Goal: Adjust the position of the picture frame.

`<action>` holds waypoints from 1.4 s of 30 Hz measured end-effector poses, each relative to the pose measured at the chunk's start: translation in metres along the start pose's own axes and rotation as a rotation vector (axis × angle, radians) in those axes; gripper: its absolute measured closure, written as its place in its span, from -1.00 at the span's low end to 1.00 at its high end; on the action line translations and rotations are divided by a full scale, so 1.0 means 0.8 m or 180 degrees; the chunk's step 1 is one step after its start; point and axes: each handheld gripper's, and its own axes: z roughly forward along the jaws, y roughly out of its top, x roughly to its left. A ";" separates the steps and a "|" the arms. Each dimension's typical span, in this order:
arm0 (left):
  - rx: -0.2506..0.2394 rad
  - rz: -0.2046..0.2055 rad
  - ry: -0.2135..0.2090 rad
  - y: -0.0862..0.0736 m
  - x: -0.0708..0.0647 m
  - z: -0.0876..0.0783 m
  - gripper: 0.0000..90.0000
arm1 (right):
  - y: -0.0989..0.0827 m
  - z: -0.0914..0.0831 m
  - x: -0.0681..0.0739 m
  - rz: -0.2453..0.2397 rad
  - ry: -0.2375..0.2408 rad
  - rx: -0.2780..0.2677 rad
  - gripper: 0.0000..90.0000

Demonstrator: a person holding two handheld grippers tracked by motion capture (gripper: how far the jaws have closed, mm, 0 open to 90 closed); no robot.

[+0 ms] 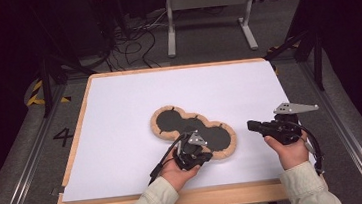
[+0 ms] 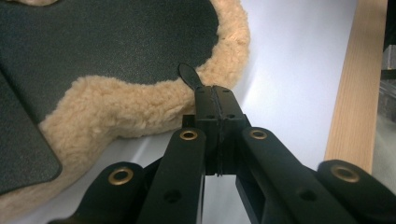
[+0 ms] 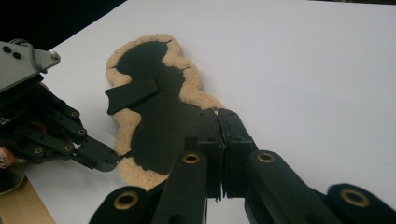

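1. The fleece pad, black on top with a tan woolly rim, lies flat about mid-table on the white sheet. It's three round lobes in a row, long axis running from far-left to near-right in the high view.
2. The left gripper sits at the pad's near edge. Its own view adds what the high view doesn't: the jaws are pressed together on a small black tab at the rim.
3. The right gripper is just off the pad's right end, jaws closed with nothing between them.
4. The right gripper view also catches a loose black flap lying across the pad's top.
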 end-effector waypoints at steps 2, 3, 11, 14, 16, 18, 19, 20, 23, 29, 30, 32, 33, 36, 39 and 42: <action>-0.0075 -0.0037 0.0030 -0.001 0.007 -0.014 1.00 | -0.002 0.000 -0.001 -0.0006 -0.0017 0.0016 0.96; -0.0115 -0.0066 0.0044 -0.001 0.012 -0.021 1.00 | -0.002 0.000 -0.001 -0.0017 -0.0034 0.0027 0.96; -0.0886 -0.0834 0.0700 -0.010 0.108 -0.126 1.00 | -0.008 0.002 -0.004 -0.0010 -0.0110 0.0096 0.97; -0.0893 -0.0956 0.0985 -0.004 0.137 -0.142 0.97 | -0.008 0.003 -0.003 -0.0034 -0.0148 0.0110 0.97; -0.0823 -0.0979 0.1152 0.003 0.155 -0.146 0.91 | -0.008 0.004 -0.002 -0.0042 -0.0157 0.0133 0.97; -0.0758 -0.1023 0.1220 0.008 0.171 -0.147 0.91 | -0.010 0.006 -0.001 -0.0060 -0.0164 0.0160 0.97; -0.0732 -0.1063 0.1236 0.010 0.182 -0.144 0.92 | -0.010 0.007 -0.001 -0.0064 -0.0168 0.0172 0.97; -0.0700 -0.1121 0.1218 0.013 0.192 -0.139 0.92 | -0.011 0.008 -0.001 -0.0056 -0.0163 0.0181 0.97; -0.0602 -0.1185 0.1212 0.016 0.206 -0.127 0.89 | -0.012 0.009 -0.001 -0.0070 -0.0160 0.0194 0.97; -0.0271 -0.1233 0.1213 0.033 0.240 -0.084 0.83 | -0.016 0.003 -0.005 -0.0051 -0.0172 0.0200 0.96; -0.0204 -0.1237 0.1242 0.035 0.244 -0.077 0.83 | -0.017 0.002 -0.006 -0.0050 -0.0177 0.0191 0.96; -0.0051 -0.1198 0.1292 0.040 0.249 -0.061 0.83 | -0.018 0.000 -0.006 -0.0043 -0.0180 0.0179 0.96; -0.0003 -0.1190 0.1283 0.042 0.250 -0.055 0.82 | -0.018 -0.001 -0.007 -0.0036 -0.0181 0.0175 0.96; 0.0089 -0.1219 0.1179 0.045 0.253 -0.038 0.82 | -0.020 -0.002 -0.008 -0.0026 -0.0185 0.0180 0.96; 0.0099 -0.1232 0.1140 0.046 0.253 -0.031 0.96 | -0.022 -0.003 -0.009 -0.0025 -0.0186 0.0185 0.96; 0.0130 -0.1275 0.1073 0.046 0.256 -0.031 1.00 | -0.022 -0.004 -0.009 -0.0015 -0.0184 0.0179 0.95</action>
